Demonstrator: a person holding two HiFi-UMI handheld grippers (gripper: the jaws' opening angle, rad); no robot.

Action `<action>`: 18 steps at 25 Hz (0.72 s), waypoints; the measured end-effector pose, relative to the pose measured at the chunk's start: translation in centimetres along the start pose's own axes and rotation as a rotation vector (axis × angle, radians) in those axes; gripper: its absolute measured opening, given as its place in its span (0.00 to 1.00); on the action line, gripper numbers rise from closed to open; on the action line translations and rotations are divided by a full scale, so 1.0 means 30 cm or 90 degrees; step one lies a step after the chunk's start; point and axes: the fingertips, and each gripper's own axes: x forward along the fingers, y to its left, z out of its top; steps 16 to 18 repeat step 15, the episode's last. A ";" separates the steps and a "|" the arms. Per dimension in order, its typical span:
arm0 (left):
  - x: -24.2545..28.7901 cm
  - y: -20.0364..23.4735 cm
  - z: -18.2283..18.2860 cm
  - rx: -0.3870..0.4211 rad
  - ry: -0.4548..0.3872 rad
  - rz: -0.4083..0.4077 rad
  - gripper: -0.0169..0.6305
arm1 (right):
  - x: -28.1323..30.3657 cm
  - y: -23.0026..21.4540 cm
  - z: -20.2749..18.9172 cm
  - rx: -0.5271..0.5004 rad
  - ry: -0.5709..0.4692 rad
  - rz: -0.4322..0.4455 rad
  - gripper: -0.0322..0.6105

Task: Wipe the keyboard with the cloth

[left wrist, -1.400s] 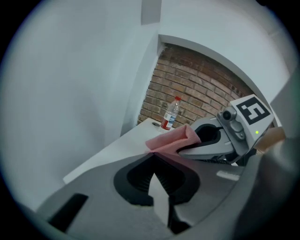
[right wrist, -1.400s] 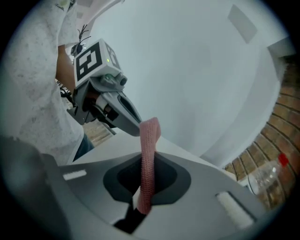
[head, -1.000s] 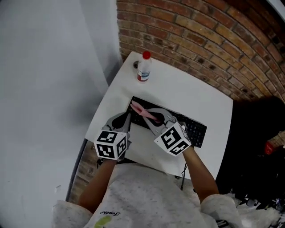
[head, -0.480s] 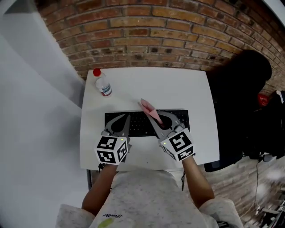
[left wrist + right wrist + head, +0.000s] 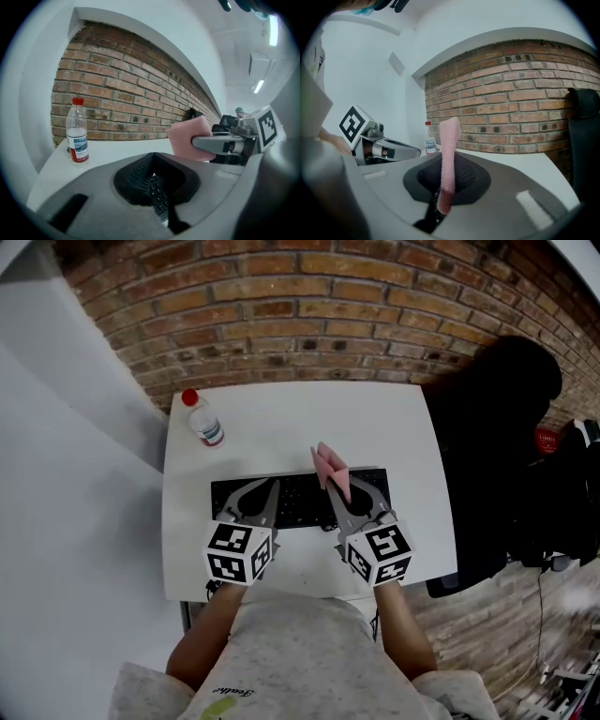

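A black keyboard (image 5: 298, 504) is seen lying across the near half of a white table (image 5: 281, 418), its long side set left to right. Both grippers are held over it from the near side. The right gripper (image 5: 347, 495) is positioned above the right part of the keyboard, and its jaws are clamped on a pink cloth (image 5: 330, 470). In the right gripper view the cloth is shown standing nearly upright out of the pinch as a thin folded strip, with a short end hanging below the jaws. From the head view its free end is seen reaching past the far edge of the keyboard. Whether any part of the cloth is touching the keys cannot be made out.

The left gripper (image 5: 262, 493) is held over the left part of the keyboard. Its jaws are pressed together with nothing caught between them (only dark keys are glimpsed through the hollow behind the pads). The two grippers are kept well apart.

A clear plastic bottle (image 5: 203, 423) with a red cap is stood upright at the far left corner of the table, well clear of the keyboard. The table is backed by a brick wall (image 5: 309, 306) on its far side, and a black chair (image 5: 487, 456) is seen just beside its right edge
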 end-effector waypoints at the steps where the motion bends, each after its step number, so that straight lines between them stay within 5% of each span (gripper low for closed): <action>1: -0.001 -0.002 -0.001 -0.002 0.000 0.000 0.01 | 0.001 0.003 -0.001 -0.001 0.000 0.003 0.08; 18: -0.006 -0.018 -0.023 -0.006 0.003 0.009 0.01 | 0.003 0.017 -0.022 -0.003 0.002 0.026 0.08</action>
